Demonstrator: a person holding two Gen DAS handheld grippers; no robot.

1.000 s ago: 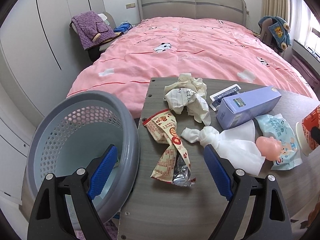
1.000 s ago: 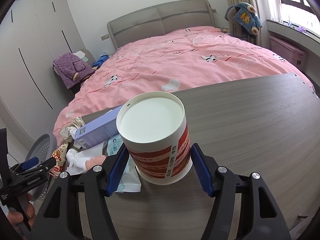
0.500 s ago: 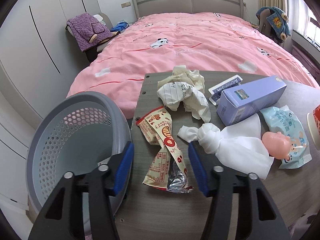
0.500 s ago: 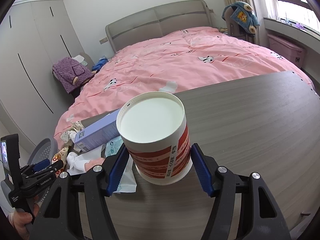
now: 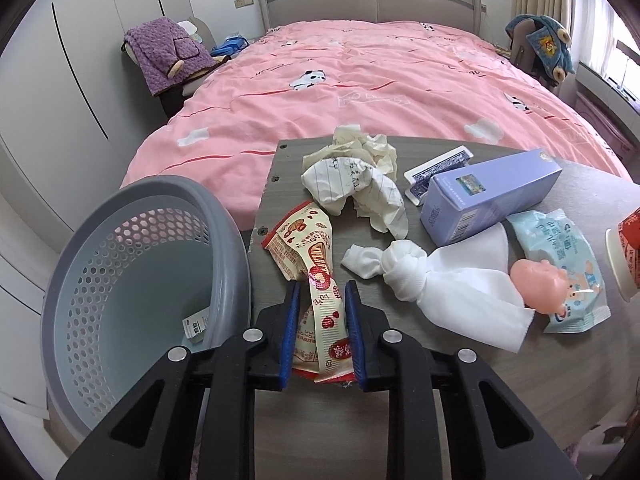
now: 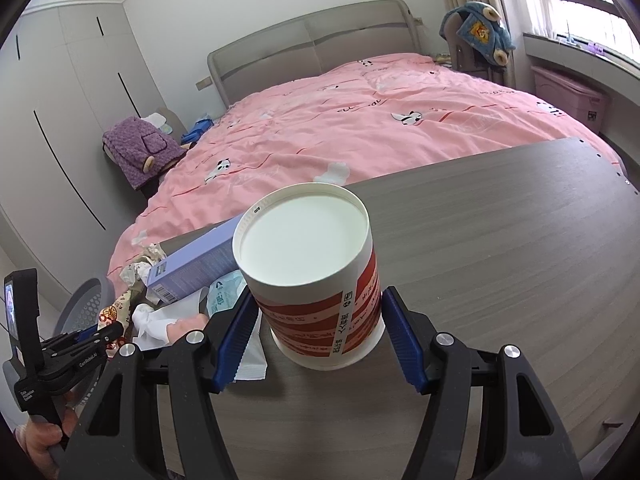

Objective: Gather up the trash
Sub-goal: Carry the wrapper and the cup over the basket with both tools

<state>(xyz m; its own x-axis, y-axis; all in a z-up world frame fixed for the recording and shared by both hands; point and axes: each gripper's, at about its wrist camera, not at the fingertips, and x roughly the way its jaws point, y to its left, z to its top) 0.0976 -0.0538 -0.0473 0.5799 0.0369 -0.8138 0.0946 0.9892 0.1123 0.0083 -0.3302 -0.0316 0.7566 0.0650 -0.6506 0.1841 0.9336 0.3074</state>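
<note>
Where the blue ribbed pads of the left claw [image 5: 320,334] meet, clenched on a crinkled red-and-cream snack wrapper [image 5: 316,276], glossy, twisted into a long strip lying on the grey wood-grain table [image 5: 460,380]. Just left of that, past the table edge, a round grey plastic basket [image 5: 136,280] with honeycomb holes in its wall and a small paper scrap on its floor. Right of the wrapper, a knotted white cloth [image 5: 432,280], soft and finely ribbed, then a smooth pink rubbery doll head [image 5: 540,286] on a pale blue crinkly wipes pack [image 5: 560,264]. Further back, a wad of crumpled lined paper [image 5: 356,180], a lilac cardboard box [image 5: 488,196] lying flat, a blue-patterned card pack [image 5: 436,170]. Beyond the table, a pink quilted bed [image 5: 360,80] with a grey padded headboard.

At the right claw [image 6: 318,340], blue pads standing either side of an upside-down paper cup [image 6: 312,276], red-banded, white flat base uppermost; pads near the cup's wall, firm grip or mere bracketing impossible to tell.
</note>
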